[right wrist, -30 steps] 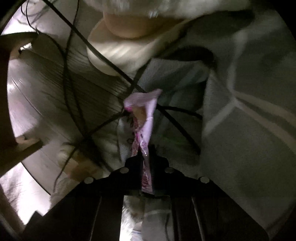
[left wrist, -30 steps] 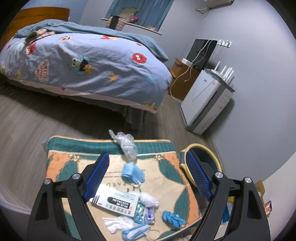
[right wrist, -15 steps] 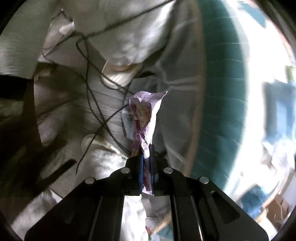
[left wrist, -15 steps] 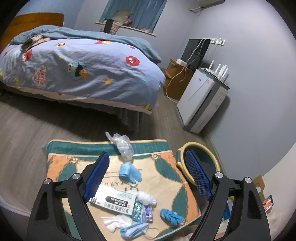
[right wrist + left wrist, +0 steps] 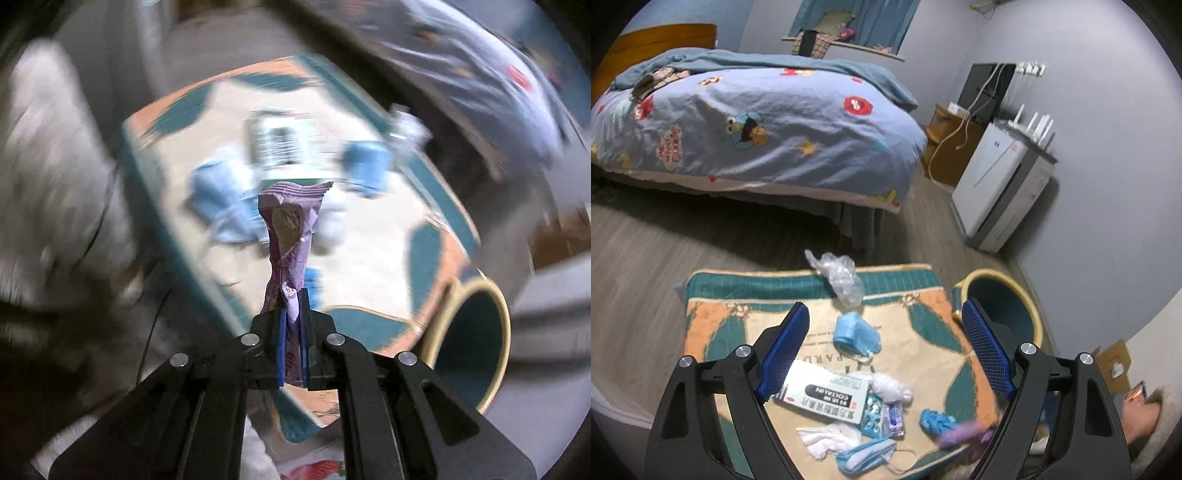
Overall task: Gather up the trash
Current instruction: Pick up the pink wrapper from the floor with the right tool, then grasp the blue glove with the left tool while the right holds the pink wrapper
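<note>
My right gripper (image 5: 291, 317) is shut on a crumpled purple wrapper (image 5: 291, 236) and holds it above the patterned mat (image 5: 373, 236). The wrapper also shows blurred at the mat's near edge in the left wrist view (image 5: 960, 435). My left gripper (image 5: 882, 350) is open and empty above the mat (image 5: 923, 354). On the mat lie a clear plastic bag (image 5: 842, 277), blue face masks (image 5: 855, 334), a white box (image 5: 822, 393), tissues (image 5: 827, 437) and a blister pack (image 5: 873, 410). The yellow-rimmed teal bin (image 5: 1001, 306) stands right of the mat, and at the lower right in the right wrist view (image 5: 476, 343).
A bed (image 5: 750, 125) with a blue cartoon duvet stands beyond the mat. A white appliance (image 5: 1001, 188) and a wooden cabinet (image 5: 953, 151) with cables stand against the right wall. The floor (image 5: 639, 258) is grey wood.
My right gripper has swung with the wrapper from the dark cable area round over the mat, toward the bin. My left gripper has stayed open above the mat and shifted slightly.
</note>
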Demonstrator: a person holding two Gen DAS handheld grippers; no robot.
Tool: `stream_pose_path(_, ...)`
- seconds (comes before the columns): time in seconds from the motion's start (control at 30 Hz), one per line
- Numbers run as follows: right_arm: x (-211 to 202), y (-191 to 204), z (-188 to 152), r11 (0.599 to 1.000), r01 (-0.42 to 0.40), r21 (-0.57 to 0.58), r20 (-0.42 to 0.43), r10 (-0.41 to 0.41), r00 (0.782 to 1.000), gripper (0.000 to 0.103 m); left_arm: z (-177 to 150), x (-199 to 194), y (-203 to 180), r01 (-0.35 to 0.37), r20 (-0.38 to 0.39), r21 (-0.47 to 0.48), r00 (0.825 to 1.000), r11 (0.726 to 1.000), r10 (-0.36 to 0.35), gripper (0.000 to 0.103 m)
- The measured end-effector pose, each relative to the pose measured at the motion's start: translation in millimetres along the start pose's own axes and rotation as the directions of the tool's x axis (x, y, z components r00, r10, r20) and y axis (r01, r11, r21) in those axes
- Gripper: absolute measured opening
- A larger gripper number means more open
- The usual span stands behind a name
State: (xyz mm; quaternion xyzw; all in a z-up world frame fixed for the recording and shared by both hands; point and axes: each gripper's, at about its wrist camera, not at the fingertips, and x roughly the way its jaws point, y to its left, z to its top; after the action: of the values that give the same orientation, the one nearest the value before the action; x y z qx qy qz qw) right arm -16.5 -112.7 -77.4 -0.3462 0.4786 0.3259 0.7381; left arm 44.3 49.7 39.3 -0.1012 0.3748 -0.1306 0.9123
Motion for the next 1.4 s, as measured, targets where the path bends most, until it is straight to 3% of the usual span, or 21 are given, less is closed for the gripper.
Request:
stream_pose_path(0.1, 3, -33, -6, 0.985, 0.035, 0.167, 0.013, -0.037, 0.999, 0.005, -14, 18, -6, -0.026, -0.051, 0.035, 0.998, 0.999, 0.028, 0.084)
stream_pose_path(0.23, 3, -76, -13, 0.937, 0.03, 0.347, 0.043, -0.048, 0.998, 0.005, -46, 51, -26, -0.038, -0.14, 0.122, 0.989, 0.992, 0.055, 0.084)
stream_pose_path(0.43, 7, -116, -27, 0.864, 0.063, 0.499, 0.023, -0.086, 0.996, 0.005, -97, 97, -68, 0.02, -0.265, 0.271, 0.963, 0.962, 0.055, 0.084)
stream_pose_path(0.57, 8, -129, -41, 0.833, 0.061, 0.55, 0.009, -0.08, 0.997, 0.005, -120, 116, -85, 0.075, -0.332, 0.284, 0.943, 0.956, 0.025, 0.084)
stream_pose_path(0.8, 12, -140, -57, 0.796, 0.043, 0.604, 0.007, -0.059, 0.998, 0.005, -154, 149, -103, 0.13, -0.463, 0.3, 0.886, 0.945, 0.025, 0.08)
stream_pose_path(0.97, 14, -145, -61, 0.787, 0.022, 0.617, 0.017, -0.041, 0.999, 0.005, -175, 169, -109, 0.126, -0.531, 0.357, 0.843, 0.925, 0.09, 0.067)
stream_pose_path(1.03, 13, -146, -63, 0.783, 0.014, 0.621, 0.023, -0.036, 0.999, 0.005, -178, 174, -107, 0.124, -0.549, 0.356, 0.83, 0.926, 0.099, 0.054)
stream_pose_path(1.17, 12, -151, -66, 0.771, 0.013, 0.637, 0.025, -0.038, 0.999, 0.005, -173, 176, -105, 0.119, -0.535, 0.373, 0.838, 0.92, 0.109, 0.029)
stream_pose_path(1.33, 12, -163, -69, 0.743, 0.035, 0.668, 0.019, -0.065, 0.998, 0.005, -136, 160, -105, 0.092, -0.436, 0.331, 0.897, 0.939, 0.066, 0.029)
stream_pose_path(1.4, 14, -167, -70, 0.736, 0.048, 0.676, 0.01, -0.074, 0.997, 0.005, -123, 154, -105, 0.092, -0.407, 0.295, 0.913, 0.951, 0.038, 0.029)
